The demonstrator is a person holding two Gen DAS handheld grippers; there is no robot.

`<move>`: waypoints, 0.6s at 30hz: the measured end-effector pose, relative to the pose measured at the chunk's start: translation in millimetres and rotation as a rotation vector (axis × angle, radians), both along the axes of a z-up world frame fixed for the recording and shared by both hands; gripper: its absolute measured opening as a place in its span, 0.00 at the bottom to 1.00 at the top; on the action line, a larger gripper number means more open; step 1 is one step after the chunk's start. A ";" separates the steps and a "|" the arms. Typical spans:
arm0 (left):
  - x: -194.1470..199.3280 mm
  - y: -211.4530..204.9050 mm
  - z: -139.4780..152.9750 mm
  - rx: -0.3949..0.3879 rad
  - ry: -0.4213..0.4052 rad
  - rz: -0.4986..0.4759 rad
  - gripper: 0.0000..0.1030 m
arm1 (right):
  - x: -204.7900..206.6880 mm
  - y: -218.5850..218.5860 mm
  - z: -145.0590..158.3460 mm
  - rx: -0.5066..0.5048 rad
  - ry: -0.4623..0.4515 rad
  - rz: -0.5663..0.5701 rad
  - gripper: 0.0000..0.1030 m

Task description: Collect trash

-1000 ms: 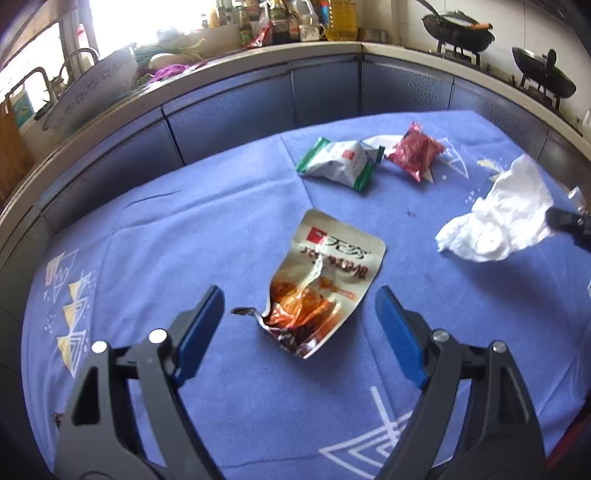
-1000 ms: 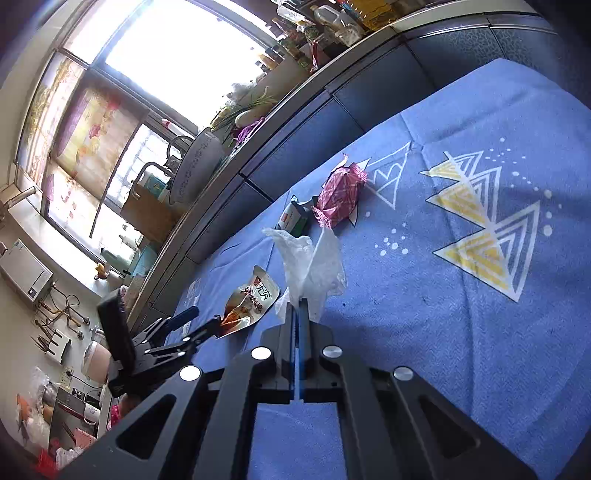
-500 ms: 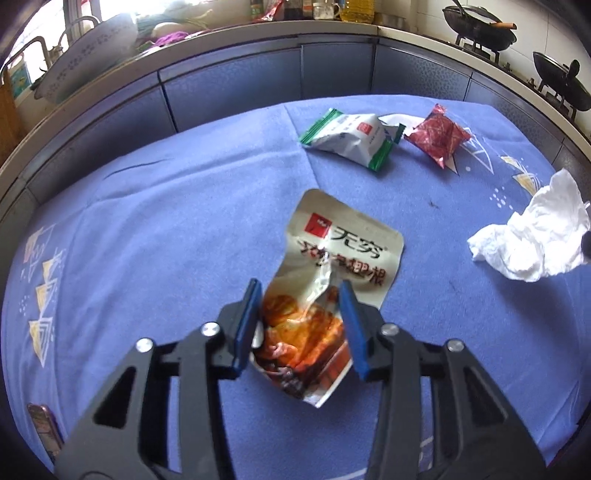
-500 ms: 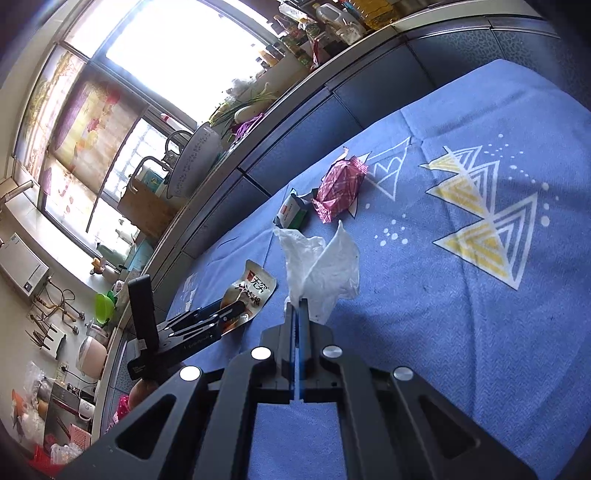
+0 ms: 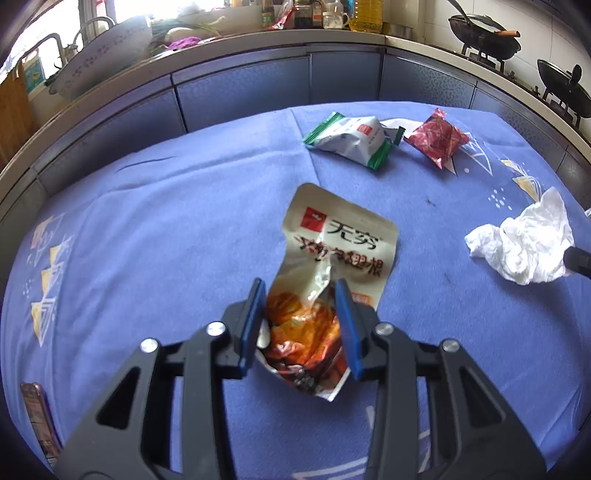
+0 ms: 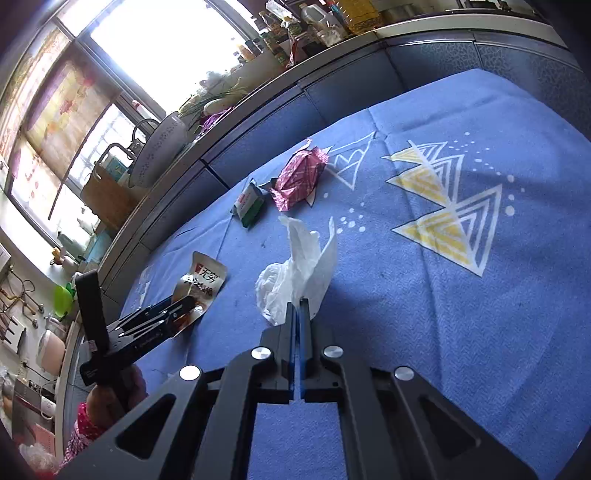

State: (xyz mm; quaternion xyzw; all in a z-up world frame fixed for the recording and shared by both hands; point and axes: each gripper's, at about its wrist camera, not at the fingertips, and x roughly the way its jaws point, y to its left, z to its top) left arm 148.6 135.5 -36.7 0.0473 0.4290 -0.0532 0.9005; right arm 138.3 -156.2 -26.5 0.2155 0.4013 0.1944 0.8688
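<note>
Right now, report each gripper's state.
Left gripper: closed on the torn snack pouch.
Right gripper: shut on the crumpled white tissue.

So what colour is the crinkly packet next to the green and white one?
Dark red packet, shiny foil; clearest in the left wrist view.

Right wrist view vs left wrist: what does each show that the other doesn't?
Only the right wrist view: the person's hand holding the left gripper, and the window. Only the left wrist view: two woks on the stove, and the left gripper's blue pads pressed on the snack pouch. Both: the pouch, white tissue, green-white packet, red wrapper, blue tablecloth.
</note>
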 end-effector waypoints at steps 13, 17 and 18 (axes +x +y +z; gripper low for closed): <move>-2.0 4.2 -1.4 -0.033 -0.017 0.000 0.37 | -1.6 -5.8 -11.8 -0.016 0.002 -0.086 0.63; -4.2 5.5 -3.4 -0.048 -0.036 -0.001 0.38 | -4.6 -4.3 -5.5 -0.075 -0.033 -0.091 0.63; -5.1 6.5 -4.0 -0.054 -0.039 0.002 0.39 | -4.6 -3.8 -4.9 -0.086 -0.035 -0.091 0.63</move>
